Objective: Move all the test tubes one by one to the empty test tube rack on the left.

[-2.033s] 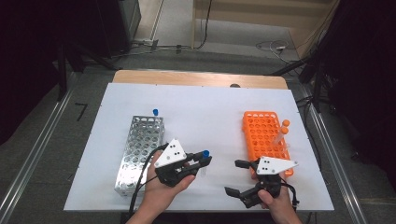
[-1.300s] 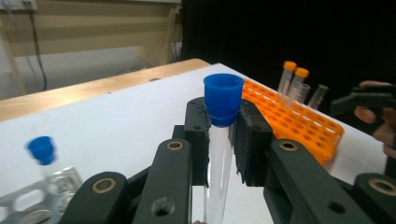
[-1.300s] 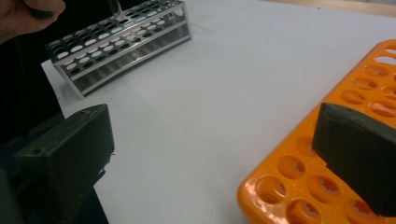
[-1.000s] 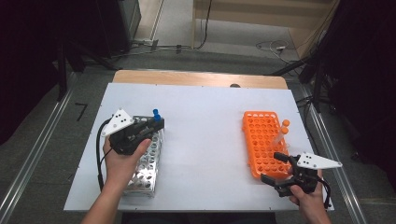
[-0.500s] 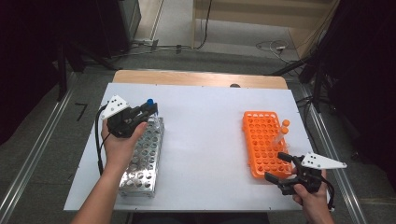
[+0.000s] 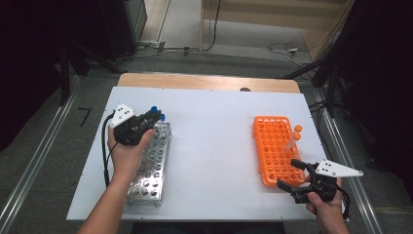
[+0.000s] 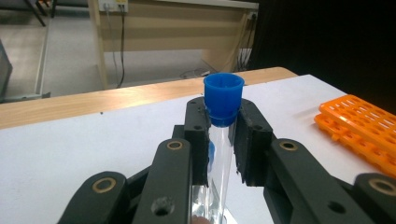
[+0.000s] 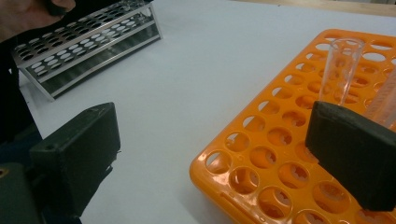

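From the high view I see my left tongs (image 6: 155, 115) in the left part of the frame, over the far end of the perforated silver metal tube rack (image 6: 151, 165), which lies on the white surface (image 6: 214, 146). Through the left gripper view those tongs are clamped narrow around a clear glass test tube with a blue cap (image 7: 223, 100), held upright just under its cap, the glass running down between the pads. A second blue cap (image 6: 162, 117) shows just beside the tongs at the rack's far end. My right tongs (image 6: 290, 176) sit at the lower right of the frame, spread wide and holding nothing, at the near corner of the orange plastic tube rack (image 6: 272, 146). In the right gripper view an uncapped clear tube (image 8: 343, 70) stands in that rack.
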Tool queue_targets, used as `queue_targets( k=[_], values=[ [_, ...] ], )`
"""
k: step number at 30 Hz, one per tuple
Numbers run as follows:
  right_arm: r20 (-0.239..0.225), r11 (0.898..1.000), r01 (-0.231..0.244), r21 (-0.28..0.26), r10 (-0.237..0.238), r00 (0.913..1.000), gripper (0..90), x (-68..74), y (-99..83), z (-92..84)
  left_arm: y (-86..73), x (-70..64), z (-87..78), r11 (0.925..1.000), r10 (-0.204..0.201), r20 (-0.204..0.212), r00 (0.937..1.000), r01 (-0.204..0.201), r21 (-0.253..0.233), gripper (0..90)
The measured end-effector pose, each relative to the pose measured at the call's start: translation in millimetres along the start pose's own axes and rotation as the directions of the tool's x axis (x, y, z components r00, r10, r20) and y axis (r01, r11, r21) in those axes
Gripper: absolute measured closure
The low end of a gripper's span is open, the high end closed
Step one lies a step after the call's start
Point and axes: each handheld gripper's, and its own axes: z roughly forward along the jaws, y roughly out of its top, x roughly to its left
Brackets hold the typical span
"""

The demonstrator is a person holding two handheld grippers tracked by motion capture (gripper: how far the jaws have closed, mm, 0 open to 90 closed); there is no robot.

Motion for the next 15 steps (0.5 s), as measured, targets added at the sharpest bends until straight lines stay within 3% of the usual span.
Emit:
queue_targets(
  k=[6,12,15],
  values=[
    [-0.006,1.0,-0.003,0.0,0.003,1.0,1.6,0.5,0.0,1.2,-4.5,-0.9,4.5,0.9995,-0.005,0.007,1.0,0.004,0.03,77.0],
    [0.001,1.0,0.0,0.001,0.0,1.0,1.7,0.3,-0.4,1.4,-9.3,-6.1,7.6,0.9954,0.017,-0.004,0.9999,-0.016,0.094,76.4],
    [0.003,1.0,-0.005,0.0,0.005,1.0,1.8,1.0,-0.1,1.9,-10.8,-6.4,7.9,0.9912,0.005,-0.012,0.9999,-0.003,0.132,76.3]
  ],
)
